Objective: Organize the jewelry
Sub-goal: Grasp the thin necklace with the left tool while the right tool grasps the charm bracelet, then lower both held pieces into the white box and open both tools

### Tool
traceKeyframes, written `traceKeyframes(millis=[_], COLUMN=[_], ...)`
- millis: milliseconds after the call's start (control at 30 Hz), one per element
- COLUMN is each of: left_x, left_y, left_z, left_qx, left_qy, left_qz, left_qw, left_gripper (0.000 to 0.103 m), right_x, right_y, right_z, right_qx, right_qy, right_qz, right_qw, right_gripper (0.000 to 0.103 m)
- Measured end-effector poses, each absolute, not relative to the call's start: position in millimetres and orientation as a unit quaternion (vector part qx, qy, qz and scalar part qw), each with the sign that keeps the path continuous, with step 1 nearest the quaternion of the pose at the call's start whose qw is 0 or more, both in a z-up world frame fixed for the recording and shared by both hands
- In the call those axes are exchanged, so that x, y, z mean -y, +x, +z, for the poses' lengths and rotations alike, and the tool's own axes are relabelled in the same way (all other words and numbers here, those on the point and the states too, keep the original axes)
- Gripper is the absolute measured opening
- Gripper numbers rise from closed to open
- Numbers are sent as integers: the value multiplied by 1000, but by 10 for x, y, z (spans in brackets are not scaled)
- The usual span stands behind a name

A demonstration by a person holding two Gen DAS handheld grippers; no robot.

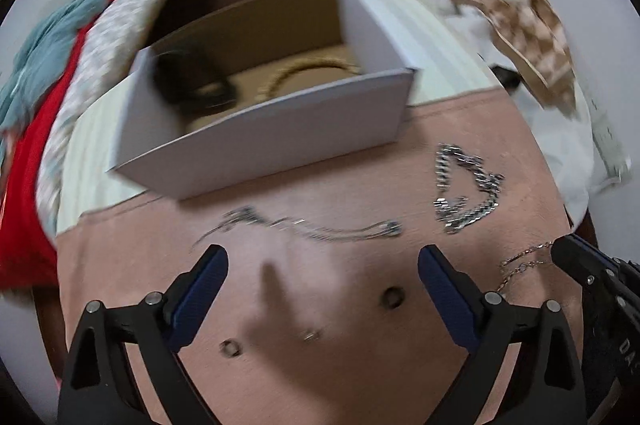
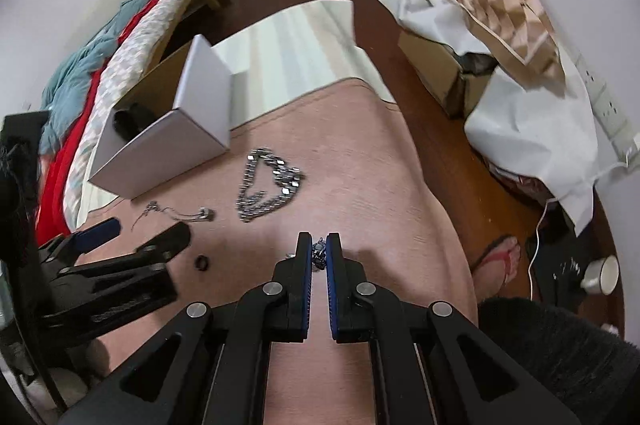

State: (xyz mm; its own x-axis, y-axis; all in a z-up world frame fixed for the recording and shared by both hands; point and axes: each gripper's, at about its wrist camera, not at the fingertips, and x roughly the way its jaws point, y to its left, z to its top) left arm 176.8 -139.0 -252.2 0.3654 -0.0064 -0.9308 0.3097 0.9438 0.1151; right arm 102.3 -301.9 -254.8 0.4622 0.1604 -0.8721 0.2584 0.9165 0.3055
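Observation:
A white cardboard box [image 1: 264,141] stands on the pink cloth [image 1: 340,365]; inside it lie a gold necklace [image 1: 304,73] and a dark item [image 1: 188,81]. On the cloth lie a chunky silver chain [image 1: 466,187], also in the right wrist view [image 2: 268,185], a thin silver necklace [image 1: 312,225], two dark rings [image 1: 392,297] [image 1: 231,348] and a small silver piece [image 1: 312,335]. My left gripper [image 1: 322,265] is open and empty above the cloth. My right gripper [image 2: 319,251] is shut on a thin chain [image 2: 319,255], which trails out in the left wrist view [image 1: 520,263].
Folded bedding [image 2: 92,97] lies along the left. A cardboard box with white paper and a checked bag [image 2: 500,25] sits on the wooden floor at right. A foot in a sandal [image 2: 500,261] and a white cup [image 2: 604,275] are at the right edge.

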Motion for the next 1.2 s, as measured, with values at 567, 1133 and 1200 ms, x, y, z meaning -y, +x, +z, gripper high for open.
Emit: traceKeyframes(millis=[567, 1133, 1200], left_x=[1669, 1057, 954], left_y=[1823, 1678, 1678], left_z=[-2628, -1919, -1790], left_qx=[-556, -528, -524], left_qy=[160, 63, 46], left_qz=[-138, -130, -130], left_qw=[804, 837, 841], left_gripper=[8, 7, 7], right_x=[3171, 2908, 2846], right_y=[994, 1045, 1097], right_z=[-2620, -1977, -1860], right_qx=[-516, -480, -475], right_qy=[222, 215, 210], right_qz=[-47, 11, 25], right_qw=[826, 851, 854], right_gripper=[7, 7, 7])
